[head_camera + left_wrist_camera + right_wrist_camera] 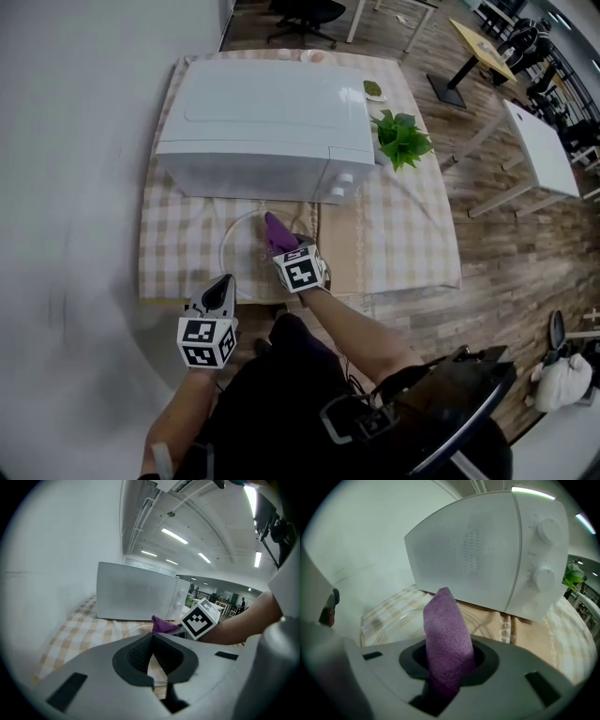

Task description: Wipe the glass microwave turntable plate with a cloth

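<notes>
Glass turntable plate (242,255) near the tabletop's front edge, my right gripper (281,247) clamping a purple cloth (277,232), left gripper (222,289) closed on nothing.

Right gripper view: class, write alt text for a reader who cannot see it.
The right gripper is shut on a purple cloth that sticks out over a clear glass turntable plate. A white microwave stands just behind, on a checked tablecloth.

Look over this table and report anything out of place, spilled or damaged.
Nothing looks spilled or broken. The one thing out of its usual place is the glass turntable plate, lying flat on the checked tablecloth in front of the microwave rather than inside it. The right gripper holds a purple cloth over it.
</notes>
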`<move>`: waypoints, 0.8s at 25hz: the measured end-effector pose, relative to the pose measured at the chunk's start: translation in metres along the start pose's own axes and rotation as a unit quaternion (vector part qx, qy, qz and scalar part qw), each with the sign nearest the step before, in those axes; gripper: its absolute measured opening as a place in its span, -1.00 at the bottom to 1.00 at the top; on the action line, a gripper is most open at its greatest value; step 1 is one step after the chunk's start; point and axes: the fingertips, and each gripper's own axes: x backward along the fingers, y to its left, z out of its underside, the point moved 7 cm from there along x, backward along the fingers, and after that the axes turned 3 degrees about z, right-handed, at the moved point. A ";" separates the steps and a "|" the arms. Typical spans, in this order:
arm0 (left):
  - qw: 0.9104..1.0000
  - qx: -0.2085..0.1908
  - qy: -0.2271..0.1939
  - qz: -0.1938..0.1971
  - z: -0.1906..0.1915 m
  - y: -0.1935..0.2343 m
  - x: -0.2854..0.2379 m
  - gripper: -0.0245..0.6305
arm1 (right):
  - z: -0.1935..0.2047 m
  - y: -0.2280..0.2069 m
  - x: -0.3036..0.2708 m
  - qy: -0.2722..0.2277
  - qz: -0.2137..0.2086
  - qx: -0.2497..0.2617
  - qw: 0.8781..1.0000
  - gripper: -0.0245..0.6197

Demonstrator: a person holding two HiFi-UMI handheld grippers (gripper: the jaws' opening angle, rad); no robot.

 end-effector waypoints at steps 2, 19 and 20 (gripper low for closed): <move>1.000 0.001 0.001 0.006 0.002 -0.003 -0.002 -0.92 | 0.004 -0.009 0.005 0.002 0.013 -0.002 1.000 -0.59; 0.999 0.007 -0.029 -0.016 0.012 0.008 0.028 -0.92 | 0.009 -0.020 0.039 -0.005 0.073 -0.011 0.997 -0.59; 0.999 0.007 -0.032 -0.018 0.013 0.009 0.032 -0.92 | 0.003 -0.009 0.037 -0.011 0.060 -0.008 0.998 -0.59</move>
